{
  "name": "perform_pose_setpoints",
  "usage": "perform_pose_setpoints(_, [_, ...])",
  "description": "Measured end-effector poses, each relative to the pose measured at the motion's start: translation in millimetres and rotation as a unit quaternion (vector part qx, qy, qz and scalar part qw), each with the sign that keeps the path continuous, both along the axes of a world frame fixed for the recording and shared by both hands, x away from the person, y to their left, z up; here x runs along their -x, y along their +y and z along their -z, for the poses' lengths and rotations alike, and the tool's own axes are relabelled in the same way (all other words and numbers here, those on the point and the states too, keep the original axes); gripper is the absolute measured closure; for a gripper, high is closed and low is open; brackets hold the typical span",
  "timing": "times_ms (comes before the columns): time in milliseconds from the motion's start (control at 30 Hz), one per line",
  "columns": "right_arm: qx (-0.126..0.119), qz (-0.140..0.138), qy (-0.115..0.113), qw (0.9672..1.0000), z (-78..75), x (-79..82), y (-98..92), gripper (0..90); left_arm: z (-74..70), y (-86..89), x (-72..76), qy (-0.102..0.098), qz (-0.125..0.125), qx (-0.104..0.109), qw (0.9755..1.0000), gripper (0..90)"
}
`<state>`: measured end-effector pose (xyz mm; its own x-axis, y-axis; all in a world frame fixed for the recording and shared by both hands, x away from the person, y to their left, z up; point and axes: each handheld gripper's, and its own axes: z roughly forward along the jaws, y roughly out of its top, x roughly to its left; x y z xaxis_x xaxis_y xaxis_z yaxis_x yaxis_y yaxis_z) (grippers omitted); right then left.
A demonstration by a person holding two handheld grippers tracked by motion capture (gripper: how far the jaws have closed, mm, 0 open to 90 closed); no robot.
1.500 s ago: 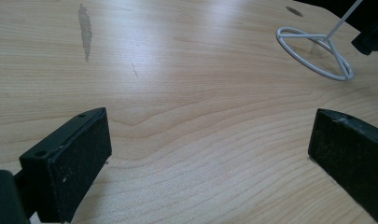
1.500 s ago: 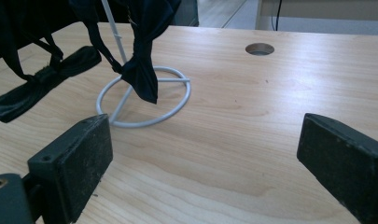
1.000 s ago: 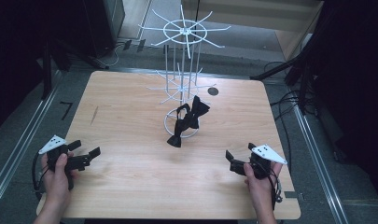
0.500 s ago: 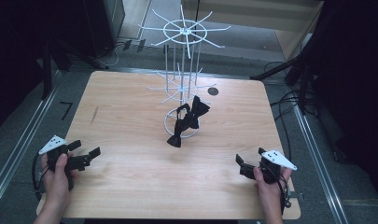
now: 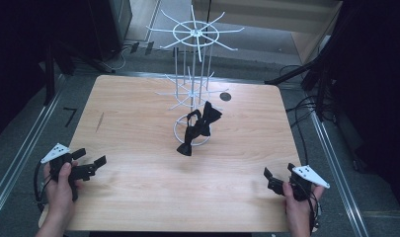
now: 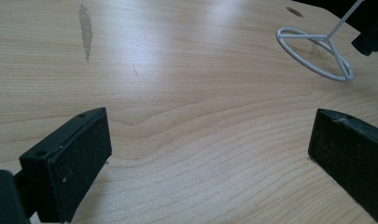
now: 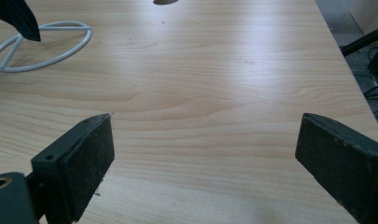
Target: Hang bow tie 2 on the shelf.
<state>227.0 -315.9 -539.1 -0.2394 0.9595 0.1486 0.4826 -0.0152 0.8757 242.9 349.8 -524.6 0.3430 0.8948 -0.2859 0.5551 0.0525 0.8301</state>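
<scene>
Black fabric bow ties [image 5: 197,129] hang mid-table on the white wire rack [image 5: 192,89] — both grippers wide open, empty; left gripper [image 5: 91,165] slightly nearer than right gripper [image 5: 276,178].

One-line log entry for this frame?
left gripper: open, empty, near table edge | right gripper: open, empty | black bow ties: hanging on white wire rack, untouched
</scene>
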Motion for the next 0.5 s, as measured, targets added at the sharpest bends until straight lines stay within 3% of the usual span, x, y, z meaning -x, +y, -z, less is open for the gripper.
perform_pose_setpoints(500, [-0.007,0.031,0.014,0.9994,8.4,11.7,-30.3,5.6,0.0,0.0,0.0,0.000,0.000,0.000,1.0000,0.0])
